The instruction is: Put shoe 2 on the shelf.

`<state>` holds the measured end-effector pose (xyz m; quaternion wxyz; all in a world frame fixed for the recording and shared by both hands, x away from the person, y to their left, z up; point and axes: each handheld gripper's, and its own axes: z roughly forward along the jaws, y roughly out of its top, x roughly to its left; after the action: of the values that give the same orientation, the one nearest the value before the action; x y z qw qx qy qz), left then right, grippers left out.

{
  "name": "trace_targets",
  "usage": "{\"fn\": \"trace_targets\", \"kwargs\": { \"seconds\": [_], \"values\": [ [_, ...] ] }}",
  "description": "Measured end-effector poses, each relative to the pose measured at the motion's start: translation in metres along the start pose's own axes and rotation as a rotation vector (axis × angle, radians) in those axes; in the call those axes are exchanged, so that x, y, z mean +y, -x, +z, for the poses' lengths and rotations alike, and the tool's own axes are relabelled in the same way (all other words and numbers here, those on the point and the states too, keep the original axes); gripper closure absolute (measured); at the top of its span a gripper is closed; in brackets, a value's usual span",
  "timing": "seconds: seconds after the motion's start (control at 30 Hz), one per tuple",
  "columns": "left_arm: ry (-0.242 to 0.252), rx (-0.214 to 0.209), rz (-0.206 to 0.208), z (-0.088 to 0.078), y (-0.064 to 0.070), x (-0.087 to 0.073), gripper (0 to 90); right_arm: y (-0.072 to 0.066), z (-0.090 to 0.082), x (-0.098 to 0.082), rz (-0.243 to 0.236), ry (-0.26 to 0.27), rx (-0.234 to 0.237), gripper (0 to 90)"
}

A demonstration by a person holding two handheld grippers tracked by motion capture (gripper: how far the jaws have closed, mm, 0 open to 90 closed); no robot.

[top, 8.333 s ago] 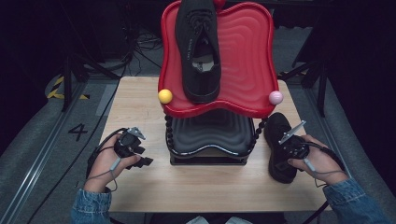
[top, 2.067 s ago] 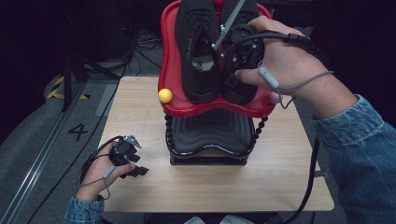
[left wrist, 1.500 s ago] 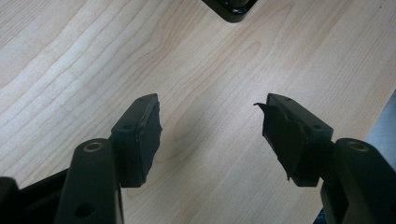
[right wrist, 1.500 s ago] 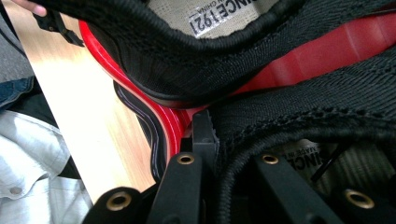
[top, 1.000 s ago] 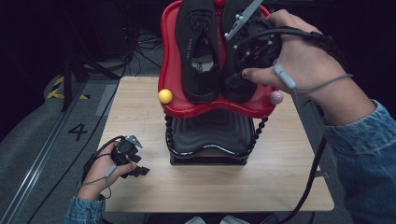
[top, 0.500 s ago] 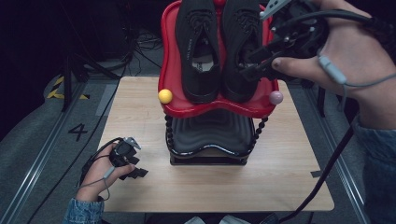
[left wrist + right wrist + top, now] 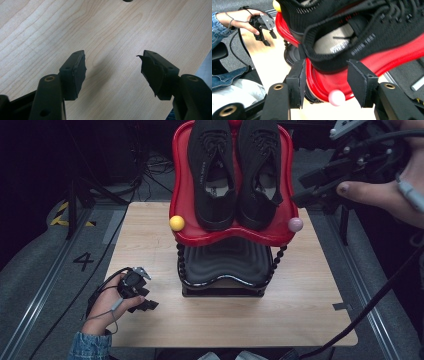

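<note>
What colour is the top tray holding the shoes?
Red, the top tray; clearest in the high view.

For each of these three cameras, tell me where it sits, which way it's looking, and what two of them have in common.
High view: fixed above the person's side, looking forward and down on the wooden table and red top tray bearing two black shoes; both hands enter, left gripper low, right gripper upper right.
Left gripper view: rides the left gripper, facing bare tabletop, jaws open.
Right gripper view: rides the right gripper, facing the right shoe and tray edge, jaws just been opening, nothing gripped.
Shared: high and right gripper views both show the pink ball.
</note>
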<state>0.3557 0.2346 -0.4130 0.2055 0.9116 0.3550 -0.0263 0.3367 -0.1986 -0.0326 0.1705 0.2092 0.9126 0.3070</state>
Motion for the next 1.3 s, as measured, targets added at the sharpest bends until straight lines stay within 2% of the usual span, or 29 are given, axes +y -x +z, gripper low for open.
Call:
{"fn": "trace_targets", "kwargs": {
  "seconds": [0.27, 0.47, 0.63, 0.8, 0.9, 1.13, 1.17, 1.2, 1.27, 1.3],
  "values": [
    [0.008, 0.010, 0.002, -0.001, -0.001, -0.001, 36.8, 0.010, -0.005, -0.036, 0.032, -0.014, -0.012, 48.1],
    [0.009, 0.011, 0.001, -0.001, -0.001, -0.001, 36.7, 0.018, -0.002, -0.067, 0.062, -0.020, -0.016, 47.4],
    [0.006, 0.008, -0.007, -0.001, -0.001, -0.001, 36.7, 0.023, 0.004, -0.094, 0.098, -0.024, -0.002, 47.0],
    [0.004, 0.010, -0.009, -0.001, -0.001, -0.002, 36.7, 0.030, 0.019, -0.119, 0.132, -0.052, -0.003, 45.1],
    [0.009, 0.011, -0.006, -0.002, -0.001, -0.002, 36.7, 0.031, 0.031, -0.130, 0.127, -0.079, -0.007, 44.0],
    [0.012, 0.010, -0.004, -0.002, -0.002, -0.002, 36.7, 0.036, 0.069, -0.168, 0.172, -0.125, 0.022, 43.1],
    [0.012, 0.010, -0.004, -0.002, -0.002, -0.002, 36.6, 0.036, 0.069, -0.168, 0.172, -0.125, 0.022, 43.1],
    [0.015, 0.017, -0.003, -0.003, -0.002, -0.002, 36.6, 0.036, 0.081, -0.179, 0.184, -0.136, 0.028, 42.7],
    [0.012, 0.010, -0.016, -0.004, -0.001, -0.003, 36.6, 0.035, 0.093, -0.191, 0.194, -0.144, 0.036, 42.0],
    [0.012, 0.010, -0.016, -0.004, -0.001, -0.003, 36.6, 0.035, 0.093, -0.191, 0.194, -0.144, 0.036, 42.0]
  ]
}}
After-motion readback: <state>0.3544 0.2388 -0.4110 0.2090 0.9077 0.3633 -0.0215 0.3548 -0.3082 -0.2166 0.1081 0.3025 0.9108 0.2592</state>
